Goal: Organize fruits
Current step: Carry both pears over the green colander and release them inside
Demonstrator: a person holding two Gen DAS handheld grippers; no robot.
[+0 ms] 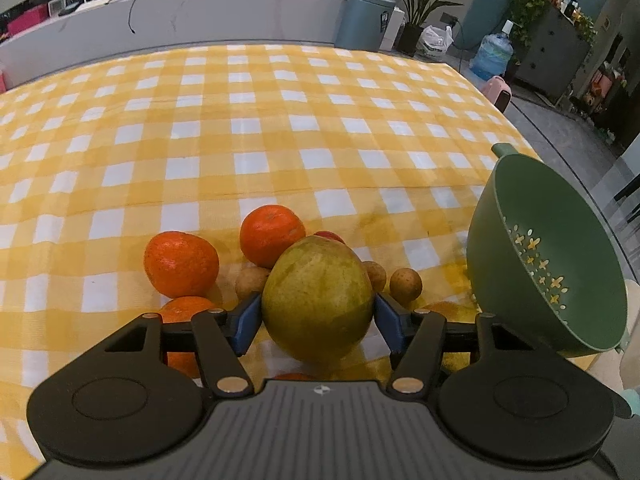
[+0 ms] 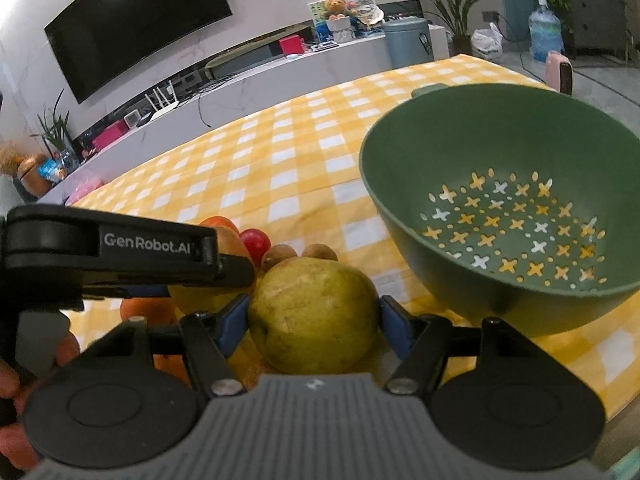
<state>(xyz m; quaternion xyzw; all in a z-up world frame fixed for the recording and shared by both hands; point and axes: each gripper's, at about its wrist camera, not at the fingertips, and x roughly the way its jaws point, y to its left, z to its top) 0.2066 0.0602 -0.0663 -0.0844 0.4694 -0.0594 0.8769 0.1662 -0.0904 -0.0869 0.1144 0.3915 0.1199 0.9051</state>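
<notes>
My left gripper (image 1: 318,320) is shut on a yellow-green pear (image 1: 318,304), held over the yellow checked tablecloth (image 1: 256,128). My right gripper (image 2: 314,324) is shut on a second yellow-green pear (image 2: 314,316). Behind the left pear lie oranges (image 1: 181,264) (image 1: 272,234), small brown longans (image 1: 405,283) and a red fruit (image 1: 330,236). The empty green colander (image 1: 552,256) stands tilted to the right; in the right wrist view it (image 2: 508,200) lies just beyond my right fingers. The left gripper's body (image 2: 120,248) shows at left in the right wrist view, next to a red fruit (image 2: 255,240) and longans (image 2: 318,252).
The table's right edge (image 1: 532,148) drops to the floor beside the colander. A low counter (image 1: 200,12) with a bin (image 1: 366,18), plants and a water jug (image 1: 494,54) runs behind the table. A person's hand (image 2: 16,396) holds the left gripper.
</notes>
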